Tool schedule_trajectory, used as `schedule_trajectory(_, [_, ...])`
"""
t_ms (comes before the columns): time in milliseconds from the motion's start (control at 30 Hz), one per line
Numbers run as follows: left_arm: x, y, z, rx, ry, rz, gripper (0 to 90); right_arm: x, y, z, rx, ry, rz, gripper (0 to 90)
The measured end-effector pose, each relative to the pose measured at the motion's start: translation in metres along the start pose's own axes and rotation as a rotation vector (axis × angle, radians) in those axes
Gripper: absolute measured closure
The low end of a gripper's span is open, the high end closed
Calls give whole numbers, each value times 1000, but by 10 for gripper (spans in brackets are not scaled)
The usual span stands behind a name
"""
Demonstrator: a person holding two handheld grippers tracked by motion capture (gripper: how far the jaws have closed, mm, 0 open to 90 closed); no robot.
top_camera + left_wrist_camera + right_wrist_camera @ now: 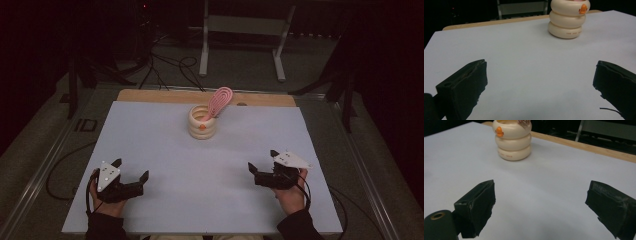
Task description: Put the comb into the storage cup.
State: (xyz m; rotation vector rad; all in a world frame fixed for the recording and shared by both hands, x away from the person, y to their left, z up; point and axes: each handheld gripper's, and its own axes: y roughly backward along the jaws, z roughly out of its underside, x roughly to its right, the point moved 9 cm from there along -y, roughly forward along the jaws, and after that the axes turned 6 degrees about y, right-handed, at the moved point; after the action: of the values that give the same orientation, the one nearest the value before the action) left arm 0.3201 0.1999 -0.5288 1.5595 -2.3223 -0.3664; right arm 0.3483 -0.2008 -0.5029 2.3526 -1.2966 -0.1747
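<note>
A cream ribbed cup (202, 123) with a small orange duck mark stands upright at the far middle of the white table (165, 165). A pink ridged paddle-shaped thing (219, 101) leans out of it toward the right. The cup (568, 20) shows at the top of the left gripper view and the cup (512, 140) at the top left of the right gripper view. My left gripper (131, 170) rests open near the front left, nothing between its jaws. My right gripper (262, 160) rests open near the front right, also holding nothing. Both point toward the cup from a distance.
A wooden strip (150, 95) runs along the table's far edge. Beyond it, cables (170, 70) lie on the floor and a white frame stand (242, 40) rises. Metal rails run along both sides of the table.
</note>
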Motion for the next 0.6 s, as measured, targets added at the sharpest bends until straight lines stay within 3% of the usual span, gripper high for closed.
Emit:
schedule_trajectory(133, [-1,2,-2,10,5,10,2,-1,2,1,11,-1,1,87])
schedule_trajectory(167, [-2,2,-2,11,9,11,2,-3,12,5,55,18,17,88])
schedule_trajectory(233, [-3,2,-2,13,10,10,2,-3,15,5,69,16,22,88])
schedule_trajectory(300, [-3,3,-3,18,15,13,2,-1,23,7,111,4,24,88])
schedule_trajectory(600, [1,6,-6,33,4,39,2,11,40,16,157,-37,69,88])
